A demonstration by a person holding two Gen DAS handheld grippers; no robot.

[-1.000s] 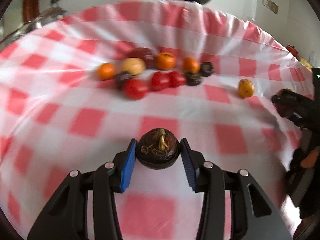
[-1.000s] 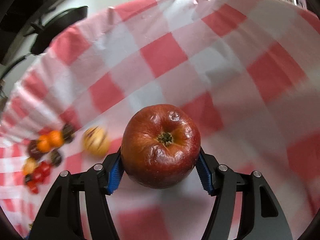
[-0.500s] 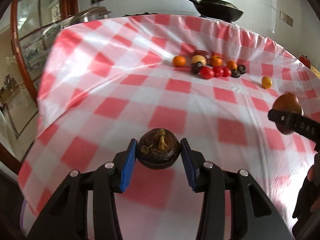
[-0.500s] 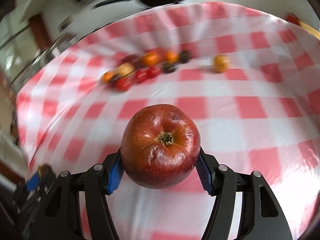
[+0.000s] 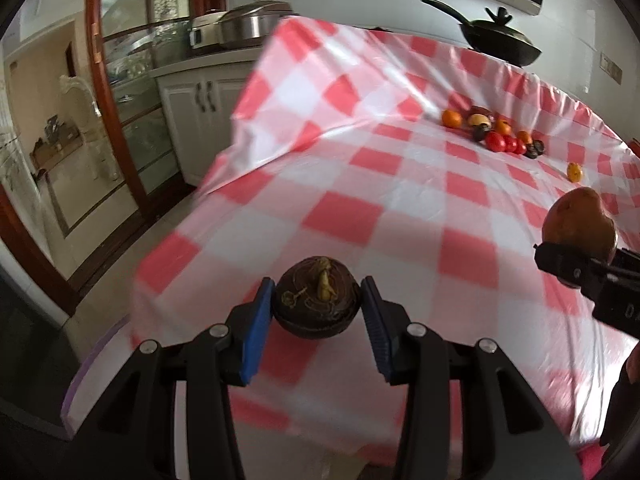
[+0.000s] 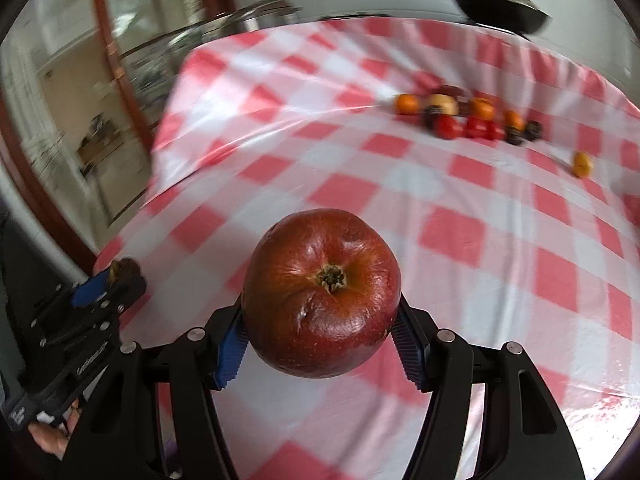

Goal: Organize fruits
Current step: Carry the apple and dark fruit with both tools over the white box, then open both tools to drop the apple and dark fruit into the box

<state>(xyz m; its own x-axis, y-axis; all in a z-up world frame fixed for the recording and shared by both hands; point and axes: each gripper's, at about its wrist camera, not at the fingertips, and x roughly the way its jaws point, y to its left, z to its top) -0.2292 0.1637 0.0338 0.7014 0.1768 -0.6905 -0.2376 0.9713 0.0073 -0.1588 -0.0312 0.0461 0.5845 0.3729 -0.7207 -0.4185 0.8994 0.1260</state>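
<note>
My left gripper [image 5: 316, 308] is shut on a small dark brown round fruit [image 5: 316, 304] and holds it over the near left part of the checked table [image 5: 400, 184]. My right gripper [image 6: 322, 332] is shut on a wrinkled red apple [image 6: 322, 292], held above the table's near side. The apple also shows in the left wrist view [image 5: 580, 228] at the right edge. The left gripper shows in the right wrist view [image 6: 100, 288] at the lower left. A cluster of fruits [image 5: 492, 132] lies at the far side, also in the right wrist view [image 6: 464, 116]. One small orange fruit [image 5: 574, 172] lies apart to the right.
A black wok with lid [image 5: 496, 38] stands behind the table. A steel cooker [image 5: 248, 28] sits on white cabinets [image 5: 200, 120] at the left. A wood-framed glass door [image 5: 116, 80] is further left. The table's left edge [image 5: 168, 248] drops to the floor.
Both grippers have pulled back from the fruit cluster toward the table's near left side, each still holding its fruit. The cluster now looks smaller and farther away.
</note>
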